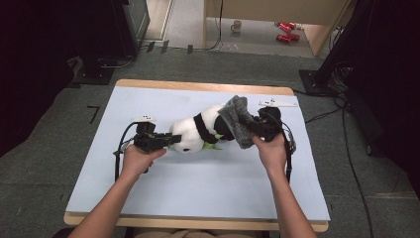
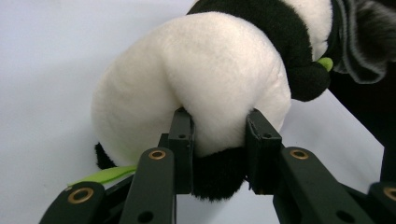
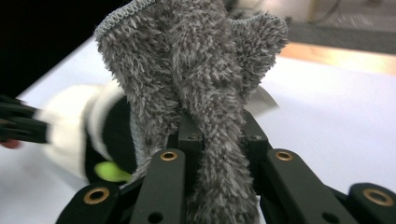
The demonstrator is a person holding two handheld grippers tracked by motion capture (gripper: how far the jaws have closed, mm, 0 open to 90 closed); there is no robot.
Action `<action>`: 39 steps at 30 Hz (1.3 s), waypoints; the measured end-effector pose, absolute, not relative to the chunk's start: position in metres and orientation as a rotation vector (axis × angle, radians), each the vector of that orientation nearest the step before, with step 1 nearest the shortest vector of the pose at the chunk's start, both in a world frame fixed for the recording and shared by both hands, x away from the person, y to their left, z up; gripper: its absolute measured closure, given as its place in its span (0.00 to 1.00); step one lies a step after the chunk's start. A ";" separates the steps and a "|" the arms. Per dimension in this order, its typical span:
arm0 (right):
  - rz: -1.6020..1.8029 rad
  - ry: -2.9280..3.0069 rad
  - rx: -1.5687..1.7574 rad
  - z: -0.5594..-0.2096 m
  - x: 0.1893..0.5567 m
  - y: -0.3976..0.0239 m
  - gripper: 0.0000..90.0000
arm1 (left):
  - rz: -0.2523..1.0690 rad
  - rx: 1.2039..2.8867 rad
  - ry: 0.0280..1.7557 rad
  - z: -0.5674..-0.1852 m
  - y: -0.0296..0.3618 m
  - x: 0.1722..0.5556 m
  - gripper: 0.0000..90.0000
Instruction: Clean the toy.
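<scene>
Partly hidden by grey cloth [image 1: 238, 120] in the right tool [image 1: 257, 128], panda [image 1: 190, 133] is clamped by left tool [image 1: 171, 141].

Black-and-white plush panda [image 1: 195, 131] with a small lime-green leaf [image 1: 212, 146] (white head, black band across the body). Shaggy grey cloth [image 1: 237, 120], paler grey stitched hem. Pale blue desk [image 1: 198, 183] surface, light wooden edges. Black grippers, brass-coloured rivets.

The tabletop [image 1: 198, 188] lies bare along its near half and left side, giving easy passage. Across the middle, the plush panda [image 1: 198, 131] and grey fleece cloth [image 1: 237, 121] block the way between both hands.
</scene>
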State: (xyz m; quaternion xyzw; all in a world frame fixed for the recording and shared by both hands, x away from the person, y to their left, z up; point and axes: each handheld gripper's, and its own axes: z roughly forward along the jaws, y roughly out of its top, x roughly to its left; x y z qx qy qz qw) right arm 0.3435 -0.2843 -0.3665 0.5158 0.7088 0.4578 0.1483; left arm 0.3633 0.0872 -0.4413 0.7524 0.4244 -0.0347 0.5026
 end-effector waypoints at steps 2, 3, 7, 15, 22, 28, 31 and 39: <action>1.361 2.046 1.453 -0.359 0.340 -0.278 0.85 | -0.082 1.816 1.025 -0.441 0.087 0.363 0.76; 1.376 2.056 1.432 -0.356 0.339 -0.274 0.85 | -0.083 1.813 1.027 -0.441 0.087 0.362 0.76; 1.413 2.114 1.358 -0.349 0.334 -0.250 0.85 | -0.083 1.816 1.025 -0.442 0.087 0.362 0.76; 1.425 2.274 1.241 -0.358 0.340 -0.196 0.85 | -0.055 1.820 1.025 -0.442 0.086 0.354 0.75; 1.360 2.418 1.157 -0.384 0.343 -0.149 0.83 | -0.027 1.823 1.028 -0.442 0.084 0.349 0.75; 1.256 2.395 1.155 -0.393 0.348 -0.152 0.78 | -0.015 1.825 1.027 -0.443 0.083 0.349 0.75; 1.236 2.373 1.175 -0.390 0.351 -0.165 0.83 | -0.011 1.833 1.012 -0.442 0.082 0.349 0.75; 1.219 2.344 1.207 -0.380 0.352 -0.189 0.86 | -0.030 1.828 1.003 -0.442 0.082 0.353 0.75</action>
